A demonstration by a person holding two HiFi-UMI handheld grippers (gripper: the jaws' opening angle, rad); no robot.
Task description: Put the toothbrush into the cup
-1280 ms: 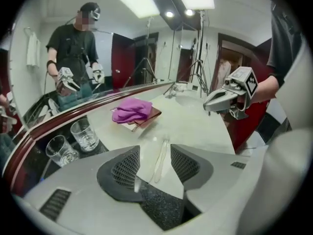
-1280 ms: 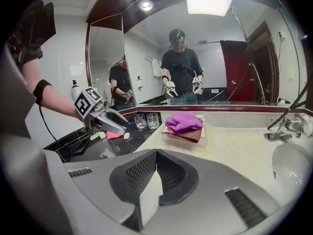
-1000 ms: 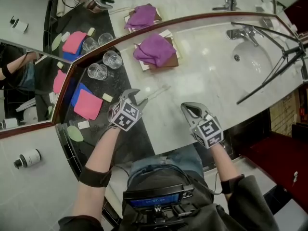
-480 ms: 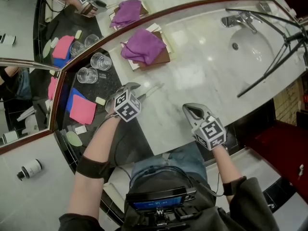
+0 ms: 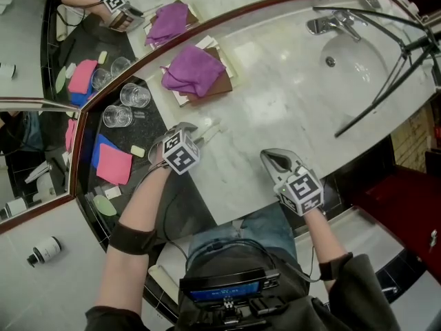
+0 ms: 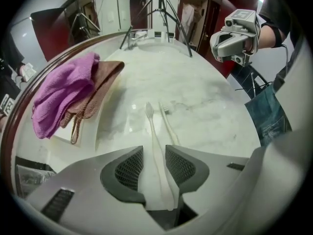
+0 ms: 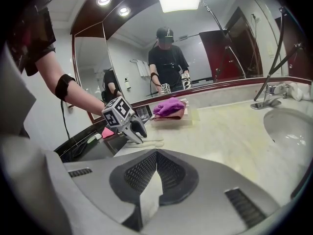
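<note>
Two pale toothbrushes lie side by side on the marble counter. My left gripper (image 6: 152, 152) points steeply down over the left toothbrush (image 6: 151, 124), whose handle runs between the jaws. The jaws have just been closing and still stand apart, not pressing on the handle. The second toothbrush (image 6: 167, 124) lies just right of them. In the head view the left gripper (image 5: 189, 131) is at the dark strip's edge, with two glass cups (image 5: 126, 105) behind it. My right gripper (image 5: 274, 161) hovers near the counter's front edge, shut and empty.
A purple towel (image 5: 193, 69) lies on a brown cloth on a white tray behind the toothbrushes. The sink (image 5: 355, 61) with its faucet (image 5: 329, 23) is at the far right, and black tripod legs (image 5: 386, 88) cross it. A pink sponge (image 5: 114, 164) lies on the dark strip.
My left gripper has come down over the toothbrush and its jaws have narrowed round the handle. The right gripper has shifted only slightly.
</note>
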